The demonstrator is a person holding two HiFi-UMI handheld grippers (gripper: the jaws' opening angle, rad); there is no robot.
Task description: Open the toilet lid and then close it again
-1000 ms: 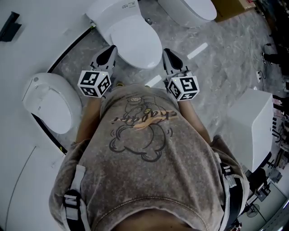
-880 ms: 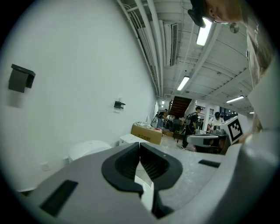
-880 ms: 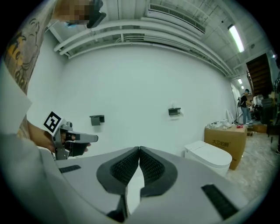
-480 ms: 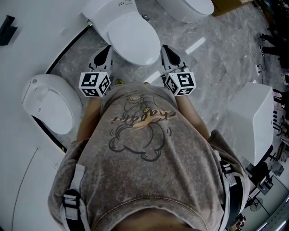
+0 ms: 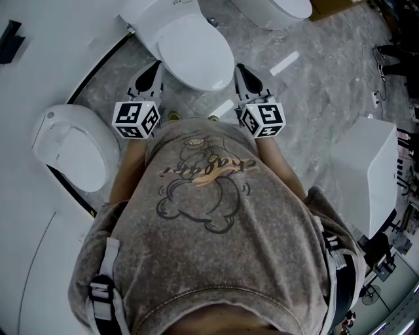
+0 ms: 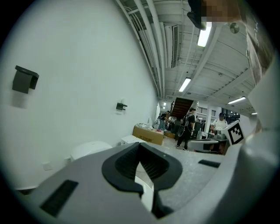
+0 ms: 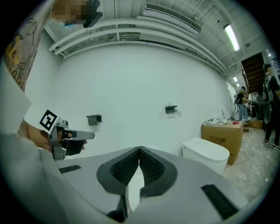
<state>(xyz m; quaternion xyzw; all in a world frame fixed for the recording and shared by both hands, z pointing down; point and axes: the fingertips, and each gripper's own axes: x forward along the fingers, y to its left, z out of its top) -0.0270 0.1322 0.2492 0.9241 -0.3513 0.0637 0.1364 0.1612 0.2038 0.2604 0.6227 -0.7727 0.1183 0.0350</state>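
Showroom bay with a grey marbled floor point(image 5: 314, 85) and a white wall point(image 7: 131, 83); one person in a grey printed shirt point(image 5: 209, 222) stands over the target toilet point(image 5: 157, 16). Toilet count in the head view is three for certain: the target toilet straight ahead, a second toilet point(image 5: 69, 147) at left, and a third toilet point(image 5: 275, 10) at the top edge. A white boxy unit point(image 5: 366, 176) at right may be a fourth, can't tell. One cardboard box point(image 7: 221, 136). The toilet lid point(image 5: 196, 52) lies flat down on the target toilet, closed. That fits both ends of the job, lid yet to go up or lid back down after a lift, and the frames don't settle which, so no call on the step. The lid looks hinged at the tank end, so any lift would have to start at the front lip, which sits between the two gripper tips. Two grippers, one marker cube each: the left gripper point(image 5: 156, 68) is just beside the bowl's left flank and the right gripper point(image 5: 239, 69) just beside its right flank, neither visibly touching the lid. Both gripper views show the jaws pressed together tip to tip with nothing between them. Two small black wall brackets point(image 7: 94, 119) are in the right gripper view.
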